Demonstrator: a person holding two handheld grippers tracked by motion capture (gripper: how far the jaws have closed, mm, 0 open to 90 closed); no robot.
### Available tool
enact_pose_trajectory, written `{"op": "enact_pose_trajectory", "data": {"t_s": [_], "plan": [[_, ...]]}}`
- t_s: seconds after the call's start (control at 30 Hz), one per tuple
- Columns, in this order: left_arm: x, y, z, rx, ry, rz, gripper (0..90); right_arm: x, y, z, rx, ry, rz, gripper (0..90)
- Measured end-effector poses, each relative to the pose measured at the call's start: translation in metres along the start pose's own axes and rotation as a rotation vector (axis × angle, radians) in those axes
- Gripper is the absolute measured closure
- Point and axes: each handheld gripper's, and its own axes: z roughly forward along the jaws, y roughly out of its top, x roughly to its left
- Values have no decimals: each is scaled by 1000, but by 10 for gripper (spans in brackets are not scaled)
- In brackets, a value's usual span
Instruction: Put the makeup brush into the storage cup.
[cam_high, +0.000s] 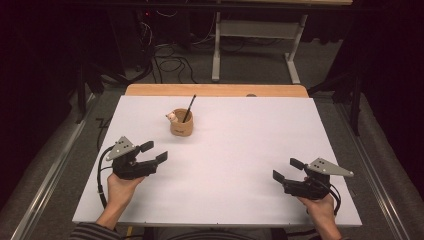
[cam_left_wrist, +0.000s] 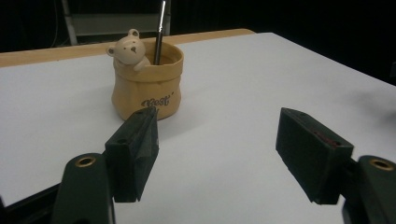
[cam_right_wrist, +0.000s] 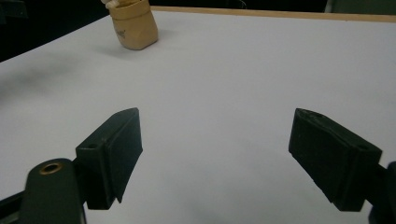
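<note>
A tan sack-shaped pot (cam_high: 181, 123) with a small bear figure on its rim stands on the white table top (cam_high: 235, 150), left of the middle and toward the far side. A dark pen (cam_high: 189, 108) leans in it. My left gripper (cam_high: 154, 152) hovers near the table's left edge, open and empty, short of the pot (cam_left_wrist: 147, 88), which holds the pen (cam_left_wrist: 159, 32). My right gripper (cam_high: 287, 169) sits near the front right, open with nothing between its jaws; the pot (cam_right_wrist: 134, 25) lies far off at its upper left.
A bare wooden strip (cam_high: 215, 90) runs along the table's far edge. Beyond it stand a white frame (cam_high: 255, 45) and tangled cables (cam_high: 170, 60) on the floor. Metal rails (cam_high: 45, 170) flank the table.
</note>
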Motion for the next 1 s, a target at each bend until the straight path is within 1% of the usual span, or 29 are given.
{"op": "enact_pose_trajectory", "data": {"t_s": [0.17,0.5,0.57,0.67,1.0], "plan": [[-2,-2,1,3,-6,12,299,1,0,1,4,10,-1,178],[-4,-6,2,11,-26,15,291,2,-1,1,5,20,-4,170],[-4,-7,2,23,-30,18,290,2,-1,1,4,21,-7,170],[-4,-9,2,27,-34,15,289,2,-1,1,4,22,-7,170],[-6,-10,3,34,-48,16,285,3,-1,0,-15,30,-2,163]]}}
